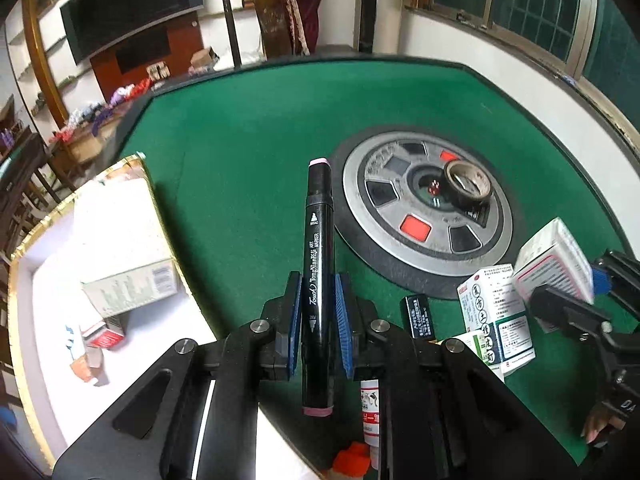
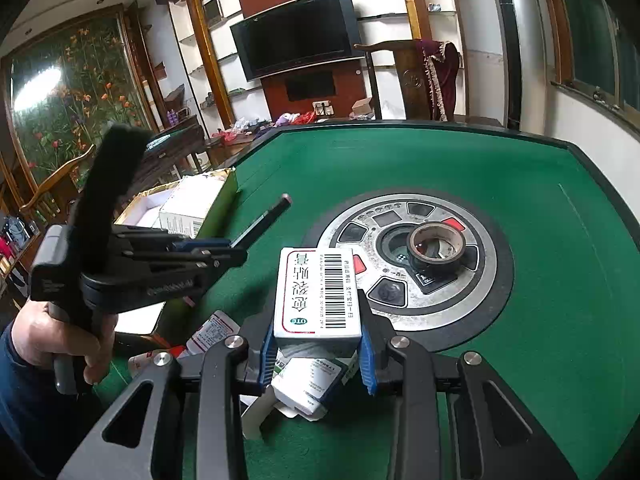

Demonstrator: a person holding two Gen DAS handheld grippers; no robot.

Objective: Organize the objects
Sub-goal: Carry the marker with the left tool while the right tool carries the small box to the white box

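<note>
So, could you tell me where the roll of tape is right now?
In both wrist views, the tape roll sits on the round metal panel at the table's centre, beside the dice window.

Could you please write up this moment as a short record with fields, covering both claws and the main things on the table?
Surface: green felt table with a round metal centre panel
Left claw: shut on black art marker
Right claw: shut on white barcoded medicine box
Tape roll: resting on the centre panel
Gold-rimmed white box: at the table's left, holding cartons
Loose cartons: lying near the right claw
</note>
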